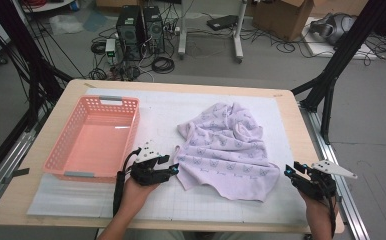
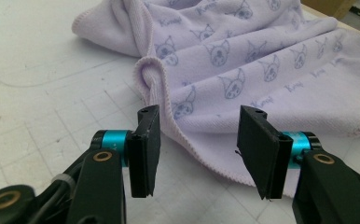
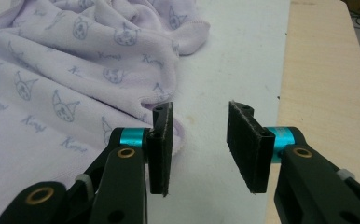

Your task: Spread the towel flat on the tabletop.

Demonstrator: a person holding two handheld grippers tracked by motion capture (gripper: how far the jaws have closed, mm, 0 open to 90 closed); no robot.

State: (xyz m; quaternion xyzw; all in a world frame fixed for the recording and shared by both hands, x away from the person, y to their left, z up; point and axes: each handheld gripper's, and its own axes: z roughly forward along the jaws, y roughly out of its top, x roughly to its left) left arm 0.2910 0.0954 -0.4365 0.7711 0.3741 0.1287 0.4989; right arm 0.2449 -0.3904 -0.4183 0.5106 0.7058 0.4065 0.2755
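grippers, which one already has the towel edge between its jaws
The left gripper: the lilac towel hem runs between its open jaws. The right gripper sits beside the towel's edge.

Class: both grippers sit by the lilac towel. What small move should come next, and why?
Probably ease the left gripper forward and close it on the towel hem. Its jaws stand open, astride the near edge, holding nothing. The right gripper is also open, just beside a corner.

Bare mat (image 1: 161, 112) lies open between the basket (image 1: 96, 137) and the crumpled towel (image 1: 226, 147), with nothing standing there.
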